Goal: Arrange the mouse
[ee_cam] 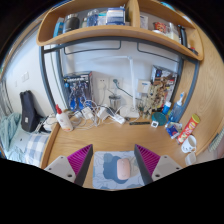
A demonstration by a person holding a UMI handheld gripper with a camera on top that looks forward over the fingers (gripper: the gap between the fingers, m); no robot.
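Gripper [114, 163] with jaws spread wide, holding nothing. The mouse [123, 169] rests on a pale mat [108, 172] between the fingers, clear of both. Beyond the mat, clutter lines the desk [115, 134] back, beneath a wall shelf [110, 32].

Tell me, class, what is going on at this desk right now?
A person holds a handheld tongs above a wooden desk. The tongs are open, and a light-coloured mouse lies on a pale mouse mat between the two fingers, not gripped. Beyond them the back of the desk is crowded with bottles, boxes and cables under a wall shelf.
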